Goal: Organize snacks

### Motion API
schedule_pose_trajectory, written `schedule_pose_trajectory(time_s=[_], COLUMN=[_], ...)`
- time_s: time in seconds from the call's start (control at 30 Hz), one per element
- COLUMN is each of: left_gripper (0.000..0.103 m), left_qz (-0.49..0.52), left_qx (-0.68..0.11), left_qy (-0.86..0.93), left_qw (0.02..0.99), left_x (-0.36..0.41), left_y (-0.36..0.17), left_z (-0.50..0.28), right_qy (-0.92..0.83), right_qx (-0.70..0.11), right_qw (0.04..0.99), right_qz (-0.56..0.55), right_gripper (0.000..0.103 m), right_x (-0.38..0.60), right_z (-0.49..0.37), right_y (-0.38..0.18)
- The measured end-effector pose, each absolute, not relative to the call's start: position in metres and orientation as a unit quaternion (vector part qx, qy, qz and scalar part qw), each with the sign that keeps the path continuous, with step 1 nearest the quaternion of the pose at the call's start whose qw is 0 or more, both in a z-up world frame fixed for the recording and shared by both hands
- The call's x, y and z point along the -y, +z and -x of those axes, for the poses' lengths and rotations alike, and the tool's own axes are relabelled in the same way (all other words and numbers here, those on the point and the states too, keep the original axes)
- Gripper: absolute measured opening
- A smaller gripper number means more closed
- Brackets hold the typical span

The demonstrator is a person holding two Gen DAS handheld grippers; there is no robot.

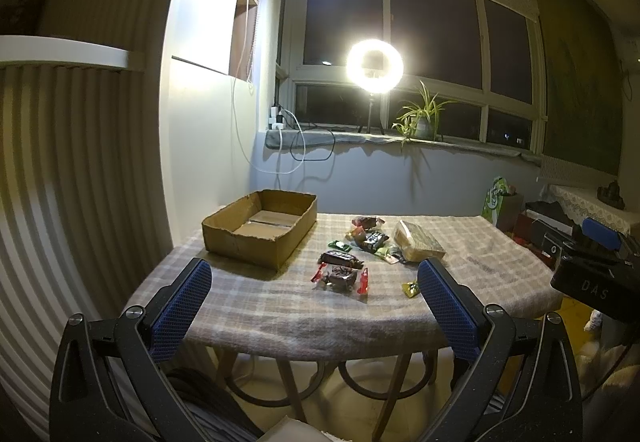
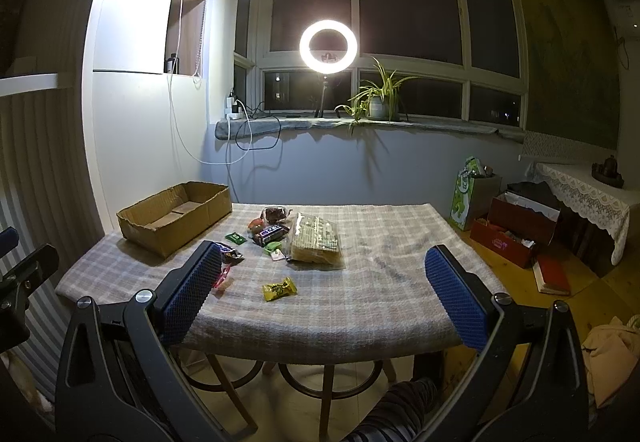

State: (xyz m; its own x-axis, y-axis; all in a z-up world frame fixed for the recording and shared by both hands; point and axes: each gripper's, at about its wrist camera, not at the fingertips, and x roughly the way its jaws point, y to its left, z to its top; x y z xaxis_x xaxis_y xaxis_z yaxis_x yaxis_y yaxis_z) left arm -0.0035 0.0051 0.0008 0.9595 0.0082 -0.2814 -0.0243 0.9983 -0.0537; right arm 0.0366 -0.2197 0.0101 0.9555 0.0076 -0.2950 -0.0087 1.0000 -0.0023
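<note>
Left gripper [image 1: 314, 270] we hold spread wide, gripping nothing | right gripper [image 2: 322, 258] likewise agape and bare | snacks [image 2: 280, 238] lie loose mid-table on our checked cloth [image 2: 380, 282] | cardboard box [image 1: 260, 228] sits far-left, apart from them.

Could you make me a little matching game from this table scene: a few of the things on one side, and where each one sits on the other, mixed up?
Things:
1. cardboard box
2. yellow snack packet
3. wafer pack
4. potted plant

Places:
A. on the windowsill, right of the ring light
B. alone near the front edge of the table
C. far left corner of the table, with no snacks inside
D. right end of the snack cluster, wrapped in clear plastic

Pairs: 1-C, 2-B, 3-D, 4-A
</note>
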Motion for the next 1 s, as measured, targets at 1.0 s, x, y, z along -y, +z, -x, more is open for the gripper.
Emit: schedule_pose_trajectory(time_s=[1.0], left_gripper=[0.102], left_qz=[0.029], left_qx=[-0.139], left_qy=[0.008], left_qw=[0.990], left_x=[-0.0055], left_y=[0.0034], left_z=[0.0033], right_qy=[0.003], right_qx=[-0.147], right_qw=[0.989], right_qz=[0.003], right_gripper=[0.103], right_x=[0.2182], right_z=[-0.0340], right_y=[0.0101])
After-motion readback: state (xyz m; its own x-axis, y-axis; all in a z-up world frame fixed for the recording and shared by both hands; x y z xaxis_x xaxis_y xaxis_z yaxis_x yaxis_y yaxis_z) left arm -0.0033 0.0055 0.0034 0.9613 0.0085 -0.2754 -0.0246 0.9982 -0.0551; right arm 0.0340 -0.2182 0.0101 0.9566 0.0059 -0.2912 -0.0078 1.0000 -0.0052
